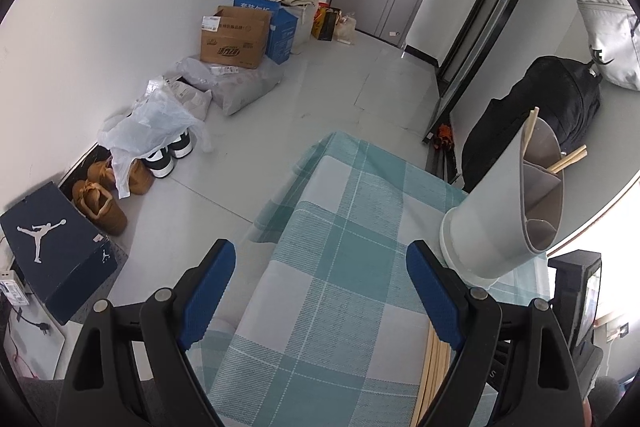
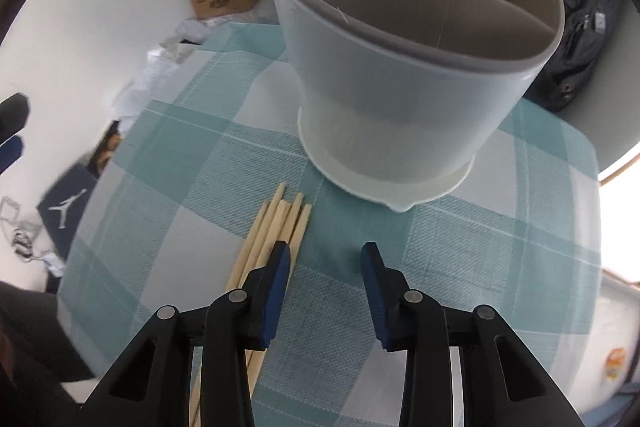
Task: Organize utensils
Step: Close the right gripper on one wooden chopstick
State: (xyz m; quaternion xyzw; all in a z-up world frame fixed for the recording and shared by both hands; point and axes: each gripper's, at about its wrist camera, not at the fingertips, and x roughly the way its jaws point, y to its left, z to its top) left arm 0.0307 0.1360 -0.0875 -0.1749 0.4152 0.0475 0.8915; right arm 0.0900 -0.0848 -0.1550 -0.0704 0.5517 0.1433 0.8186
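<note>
A grey utensil holder (image 1: 492,227) with inner dividers stands on the teal checked tablecloth (image 1: 340,307), and a few wooden chopsticks (image 1: 568,159) stick out of its far compartment. In the right wrist view the holder (image 2: 400,107) looms just ahead. Several loose chopsticks (image 2: 276,223) lie side by side on the cloth (image 2: 480,267), running under the left finger of my right gripper (image 2: 326,249). That gripper points steeply down, open, with only cloth between its jaws. My left gripper (image 1: 320,251) hangs wide open over the cloth, left of the holder, holding nothing.
The table's far corner drops to a grey floor. Along the wall there are cardboard boxes (image 1: 236,39), plastic bags, shoes (image 1: 100,203) and a dark shoe box (image 1: 52,247). A black backpack (image 1: 552,107) sits behind the holder.
</note>
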